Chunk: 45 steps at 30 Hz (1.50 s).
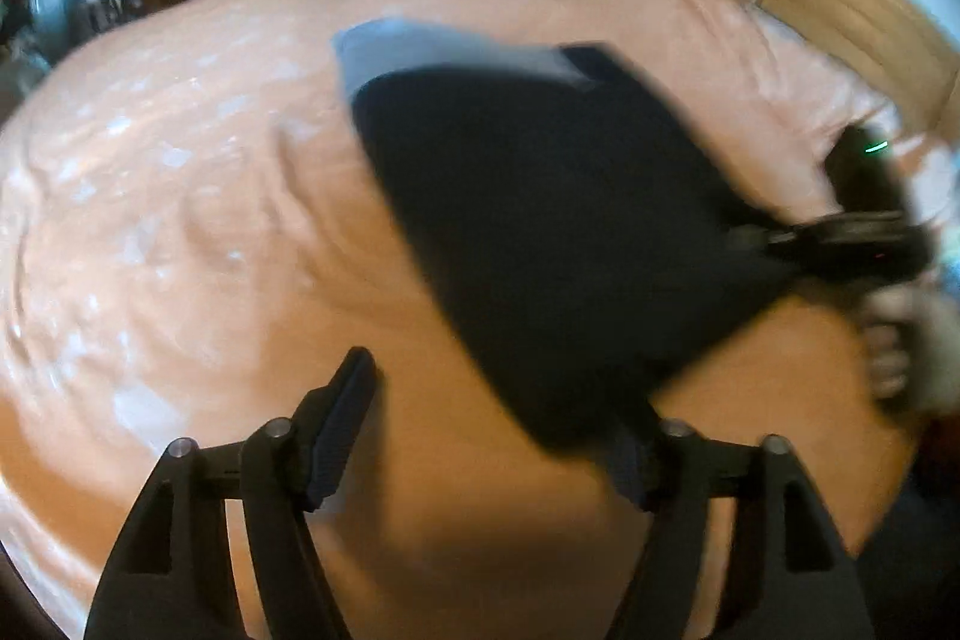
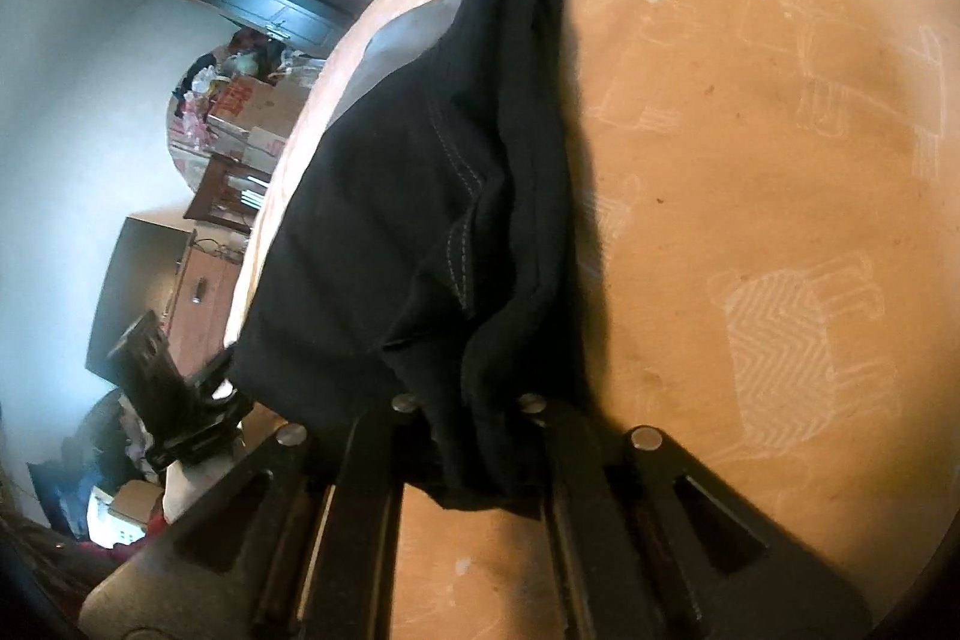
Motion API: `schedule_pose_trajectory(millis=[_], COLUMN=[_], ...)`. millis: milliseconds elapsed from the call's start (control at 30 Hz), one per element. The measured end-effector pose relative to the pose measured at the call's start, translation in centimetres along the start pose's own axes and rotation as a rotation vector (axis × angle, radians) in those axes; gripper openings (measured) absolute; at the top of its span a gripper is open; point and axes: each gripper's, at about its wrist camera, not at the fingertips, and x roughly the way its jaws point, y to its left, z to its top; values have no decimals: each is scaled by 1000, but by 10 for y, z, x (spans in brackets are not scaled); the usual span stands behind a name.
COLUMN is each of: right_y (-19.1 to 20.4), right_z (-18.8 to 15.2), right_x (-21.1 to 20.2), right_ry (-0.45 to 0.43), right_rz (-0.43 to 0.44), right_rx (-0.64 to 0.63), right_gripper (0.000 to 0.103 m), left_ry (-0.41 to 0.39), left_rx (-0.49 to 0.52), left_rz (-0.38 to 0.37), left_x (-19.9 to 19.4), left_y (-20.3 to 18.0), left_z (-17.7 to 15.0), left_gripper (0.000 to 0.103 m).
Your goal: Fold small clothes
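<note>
The left gripper point(image 1: 486, 436), fingers spread and empty, waits beside dark shorts point(image 1: 540, 232) lifted above the bed point(image 1: 180, 220). The right gripper point(image 2: 468, 436) pinches one corner near the bed's edge, apparently raising them for folding.

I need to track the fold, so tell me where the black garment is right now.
The black garment hangs above the orange bedsheet, pinched by the right gripper; in the left wrist view it drapes over the open left gripper's right finger.
</note>
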Motion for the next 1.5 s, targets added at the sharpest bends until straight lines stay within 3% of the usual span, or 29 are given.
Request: schedule_pose_trajectory(millis=[133,167,200,233,267,367,467,500,567,633,667,700,767,867,1000,1067,1100,1133,1200,1267,1333,1500], right_y=[0,0,0,-1,-1,-7,-17,-17,-19,-21,-21,-21,-24,-26,-29,-30,-31,-31,-28,-30,-33,-37], right_z=[0,-1,0,1,2,2,-1,-1,-2,-3,-4,-4,-4,-5,-6,-7,-8,-8,-8,-9,-12,-13], right_x=[-1,-1,-1,-1,-1,-1,-4,-4,-5,-6,-6,-7,-8,-10,-12,-13,-14,-14,-14,-17,-18,-20], right_ry=[7,6,7,7,6,-2,-9,-10,-11,-10,-11,-13,-15,-19,-23,-24,-24,-25,-25,-31,-35,-40], right_rz=[-25,-25,-26,-24,-19,2,30,33,40,43,40,42,54,69,89,95,97,99,100,104,113,131], right_rx=[-13,-13,-15,-15,-12,-1,11,11,14,13,9,9,13,12,14,15,15,15,11,6,3,2], right_gripper=[0,0,0,0,0,0,0,0,0,0,0,0,0,0,0,0,0,0,0,0,0,0], left_ry=[-52,-55,-49,-38,-33,-110,-261,-291,-232,-21,11,8,29,-8,-192,-252,-231,-159,60,56,-8,-263], left_rx=[298,322,325,307,277,177,36,-3,9,132,134,127,149,133,-30,-46,-20,25,113,79,75,-31], left_rz=[186,181,142,76,13,-109,-155,-175,-177,-99,-113,-110,-87,-120,-169,-175,-176,-157,-128,-172,-202,-182], left_x=[-9,-9,-12,-18,-27,-71,-104,-99,-68,0,20,18,13,-5,-51,-56,-45,-22,38,36,17,-14], left_y=[-32,-36,-36,-34,-29,-10,16,20,17,-2,-2,0,-3,0,27,30,26,18,3,14,23,65], left_z=[-15,-18,-19,-19,-19,-18,-2,9,20,5,-5,0,8,9,26,36,40,40,25,36,51,125], left_gripper=[82,81,71,59,57,58,61,67,74,76,76,82,83,73,69,69,74,80,83,88,72,72])
